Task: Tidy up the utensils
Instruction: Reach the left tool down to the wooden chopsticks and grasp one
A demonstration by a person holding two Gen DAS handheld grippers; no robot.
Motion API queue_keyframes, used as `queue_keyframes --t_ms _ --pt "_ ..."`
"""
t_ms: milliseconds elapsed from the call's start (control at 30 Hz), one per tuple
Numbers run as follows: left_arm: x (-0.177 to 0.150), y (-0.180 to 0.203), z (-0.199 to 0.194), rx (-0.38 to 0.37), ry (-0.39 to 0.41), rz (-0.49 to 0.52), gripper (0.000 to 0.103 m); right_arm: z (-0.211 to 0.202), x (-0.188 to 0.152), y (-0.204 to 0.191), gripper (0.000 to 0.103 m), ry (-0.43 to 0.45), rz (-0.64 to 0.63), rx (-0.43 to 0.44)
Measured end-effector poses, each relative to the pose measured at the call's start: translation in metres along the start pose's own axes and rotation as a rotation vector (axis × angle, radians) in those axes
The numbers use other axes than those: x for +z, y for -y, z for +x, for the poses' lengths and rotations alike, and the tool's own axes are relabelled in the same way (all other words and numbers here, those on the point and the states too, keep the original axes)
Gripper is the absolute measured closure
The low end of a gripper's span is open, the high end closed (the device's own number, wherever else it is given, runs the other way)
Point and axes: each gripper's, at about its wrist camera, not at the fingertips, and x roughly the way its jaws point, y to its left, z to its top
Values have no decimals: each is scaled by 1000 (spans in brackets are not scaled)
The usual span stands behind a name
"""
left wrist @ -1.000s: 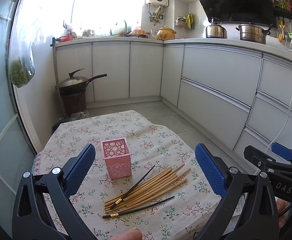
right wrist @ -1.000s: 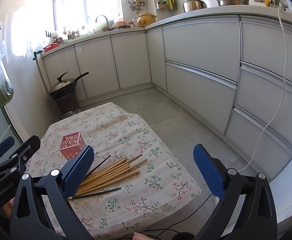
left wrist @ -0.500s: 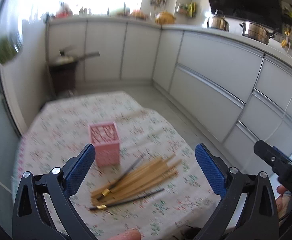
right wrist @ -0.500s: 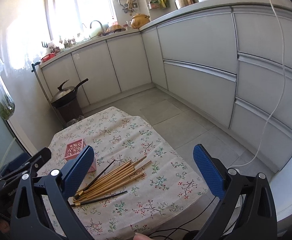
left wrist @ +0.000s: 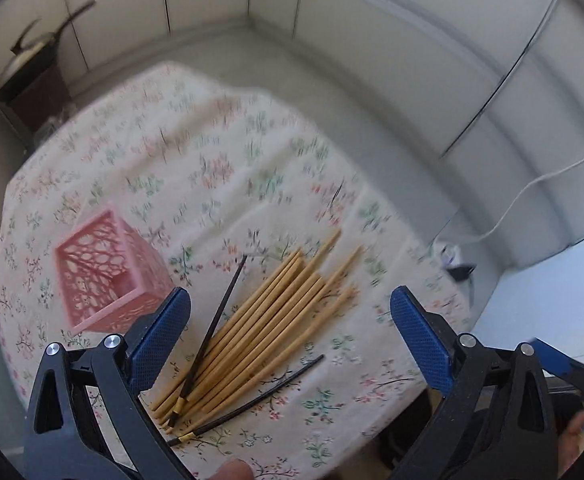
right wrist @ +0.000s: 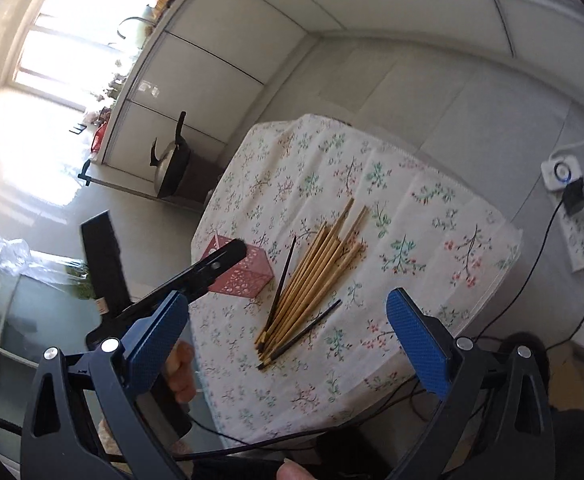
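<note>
Both jaws are held wide apart: left gripper (left wrist: 290,336) tilted downward, right gripper (right wrist: 287,330) rolled toward ten o'clock.

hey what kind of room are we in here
Most likely a home kitchen. White cabinets line the walls, a lidded wok sits on a low stand, and a faucet curves up by the window. Chopsticks lie on a flowered tablecloth.

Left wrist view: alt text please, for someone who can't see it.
Open left gripper hovers over a pile of bamboo chopsticks and two black chopsticks on a floral tablecloth. An empty pink lattice holder stands to their left.
</note>
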Motion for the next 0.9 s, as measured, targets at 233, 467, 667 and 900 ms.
queue_keyframes --t_ms 233,467,667,900 --pt "22 -29 71 139 -191 -92 29 19 8 17 6 -139 136 99" --pt "23 -14 71 266 -186 -2 35 17 14 25 6 -167 188 133" --pt "13 27 42 272 -53 136 33 13 15 29 6 -157 191 125" --pt "22 50 47 59 -99 152 31 1 19 43 6 -79 259 90"
